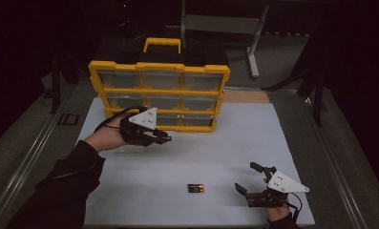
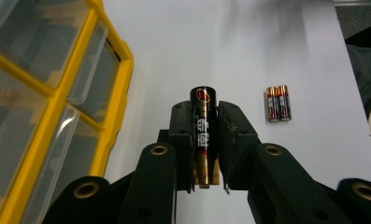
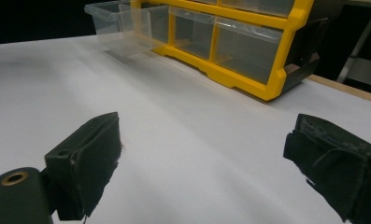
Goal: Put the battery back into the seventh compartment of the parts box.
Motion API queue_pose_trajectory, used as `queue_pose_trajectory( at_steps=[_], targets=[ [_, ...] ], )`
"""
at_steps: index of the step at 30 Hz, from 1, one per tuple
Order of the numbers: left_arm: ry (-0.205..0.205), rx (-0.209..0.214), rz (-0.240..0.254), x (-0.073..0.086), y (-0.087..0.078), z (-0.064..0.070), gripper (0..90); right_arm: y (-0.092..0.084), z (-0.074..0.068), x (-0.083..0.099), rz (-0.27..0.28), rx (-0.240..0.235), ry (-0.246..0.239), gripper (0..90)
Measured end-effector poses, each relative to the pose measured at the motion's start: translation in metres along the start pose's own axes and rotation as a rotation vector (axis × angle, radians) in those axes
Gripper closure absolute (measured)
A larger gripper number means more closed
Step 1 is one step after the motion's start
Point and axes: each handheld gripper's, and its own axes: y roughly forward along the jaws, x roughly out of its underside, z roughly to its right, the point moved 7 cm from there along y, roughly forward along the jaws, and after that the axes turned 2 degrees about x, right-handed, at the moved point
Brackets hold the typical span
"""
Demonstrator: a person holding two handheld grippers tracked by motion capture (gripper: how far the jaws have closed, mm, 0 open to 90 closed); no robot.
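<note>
— Black jaws rose from the bottom of the left gripper view, and the left gripper (image 2: pixel 205 140) had them clamped on a battery (image 2: pixel 205 135). That battery stood lengthwise between the pads, its dark end poking out past the tips and its gold end back toward the hand.

— And where was that gripper over the table?

— High view put the left gripper (image 1: pixel 164 137) above the white mat (image 1: pixel 225 143), just in front of the yellow organizer (image 1: pixel 159 93), jaws pointing to the right. The person's left hand (image 1: pixel 106 138) held it, with a dark sleeve (image 1: pixel 58 191) running down to the bottom edge.

— Any other batteries?

— A pair of batteries (image 1: pixel 195 188) lay flat on the mat near the front edge, side by side and touching. The left gripper view showed the same pair (image 2: pixel 279 103) beyond the held one, well apart from it.

— What about the other side?

— The right gripper (image 1: pixel 254 183) sat low at the front right of the mat, its jaws spread wide with nothing between them; it pointed toward the pair but stayed clear of it. Its own view showed both pads far apart over bare mat, with the organizer (image 3: pixel 248 79) beyond and one clear drawer (image 3: pixel 122 28) pulled out at the near corner.
</note>
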Motion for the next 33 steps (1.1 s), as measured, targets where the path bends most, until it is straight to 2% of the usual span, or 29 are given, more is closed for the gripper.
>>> queue_pose_trajectory(
  at_steps=[5, 6, 12, 14, 28, 33],
  targets=[
    [-0.009, -0.018, 0.003, 0.003, -0.013, -0.005, 75.8, 0.0, 0.0, 0.0, 0.001, 0.0, 0.001, 8.9],
    [-0.004, -0.033, -0.003, 0.004, -0.018, -0.006, 75.8, 0.0, 0.0, 0.0, 0.0, -0.001, 0.0, 8.9],
    [-0.004, -0.064, -0.008, 0.009, -0.036, -0.012, 75.7, 0.0, 0.0, 0.0, -0.002, 0.001, 0.002, 8.9],
    [-0.013, -0.072, 0.003, 0.011, -0.04, -0.013, 75.8, 0.0, 0.0, 0.0, -0.003, 0.0, 0.002, 8.9],
    [-0.035, -0.155, -0.008, 0.037, -0.076, -0.028, 75.7, 0.001, 0.0, 0.001, -0.006, 0.0, 0.005, 8.9],
    [-0.047, -0.168, -0.01, 0.045, -0.085, -0.031, 75.7, 0.001, 0.0, 0.001, -0.007, -0.002, 0.005, 8.9]
  ],
)
